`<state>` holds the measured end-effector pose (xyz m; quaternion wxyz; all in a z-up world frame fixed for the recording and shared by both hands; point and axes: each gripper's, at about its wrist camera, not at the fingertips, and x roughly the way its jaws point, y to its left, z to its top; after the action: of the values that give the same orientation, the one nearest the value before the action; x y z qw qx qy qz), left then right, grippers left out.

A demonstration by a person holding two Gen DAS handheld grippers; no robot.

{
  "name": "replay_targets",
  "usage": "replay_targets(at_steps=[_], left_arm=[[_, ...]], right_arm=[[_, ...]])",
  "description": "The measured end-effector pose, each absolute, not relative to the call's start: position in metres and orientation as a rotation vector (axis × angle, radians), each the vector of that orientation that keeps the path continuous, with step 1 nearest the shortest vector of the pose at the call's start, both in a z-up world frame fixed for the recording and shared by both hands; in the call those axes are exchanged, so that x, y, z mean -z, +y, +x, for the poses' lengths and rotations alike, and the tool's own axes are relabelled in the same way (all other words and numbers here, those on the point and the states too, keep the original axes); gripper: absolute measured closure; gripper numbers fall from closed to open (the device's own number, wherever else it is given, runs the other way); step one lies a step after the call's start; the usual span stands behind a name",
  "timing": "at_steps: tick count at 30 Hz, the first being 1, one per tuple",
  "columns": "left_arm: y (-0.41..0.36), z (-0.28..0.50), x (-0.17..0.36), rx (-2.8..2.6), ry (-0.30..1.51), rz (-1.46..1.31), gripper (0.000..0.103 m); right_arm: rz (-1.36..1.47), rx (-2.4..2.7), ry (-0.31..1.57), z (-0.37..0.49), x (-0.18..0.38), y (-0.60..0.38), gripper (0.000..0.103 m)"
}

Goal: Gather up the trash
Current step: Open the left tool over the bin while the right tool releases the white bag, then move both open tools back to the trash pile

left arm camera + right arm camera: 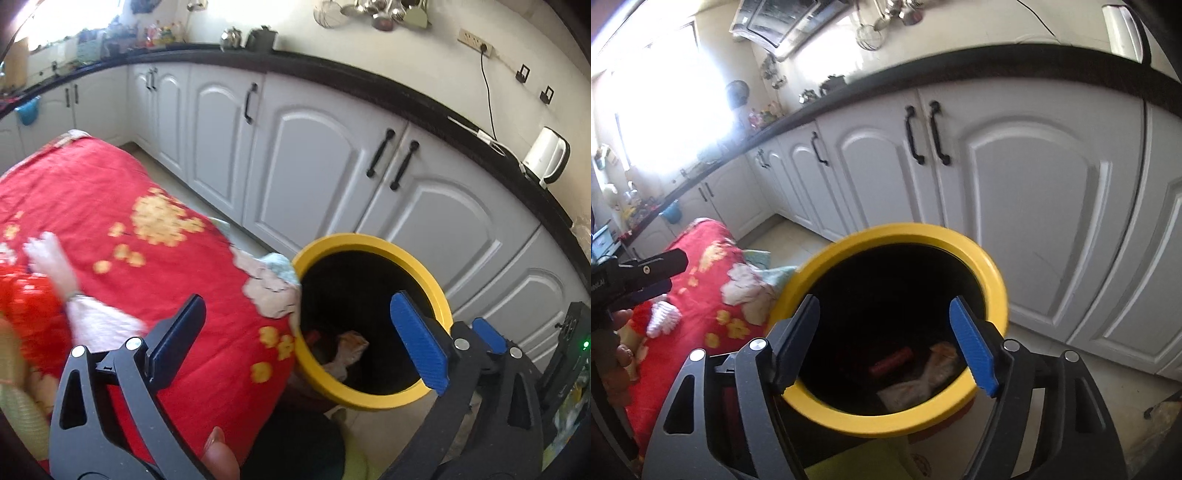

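Left wrist view: the left gripper point(299, 341) has its jaws spread, empty; the yellow-rimmed bin point(373, 243) sits between and beyond them, a crumpled wrapper point(349, 350) inside. Right wrist view: the right gripper's point(884, 343) jaws are spread over the bin's mouth, wrapper and red tube point(892, 361) below between them.

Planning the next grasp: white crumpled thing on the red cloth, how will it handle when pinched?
The white wad looks ruffled and soft, so probably floppy and compressible. Likely very light for its size. Resting on the red cloth, it may drag rather than roll. Both grippers hang open near the bin.
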<state>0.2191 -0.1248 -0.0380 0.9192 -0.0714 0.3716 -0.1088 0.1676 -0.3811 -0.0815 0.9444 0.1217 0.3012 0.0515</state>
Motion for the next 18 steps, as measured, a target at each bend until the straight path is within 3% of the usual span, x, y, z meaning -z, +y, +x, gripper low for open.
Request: replay_targets(at_steps=[18], left_arm=[[-0.029, 0.155, -0.004, 0.046, 0.604, -0.146, 0.011]], right_arm=[[0.146, -0.333, 0.551, 0.141, 0.032, -0.284, 0.024]])
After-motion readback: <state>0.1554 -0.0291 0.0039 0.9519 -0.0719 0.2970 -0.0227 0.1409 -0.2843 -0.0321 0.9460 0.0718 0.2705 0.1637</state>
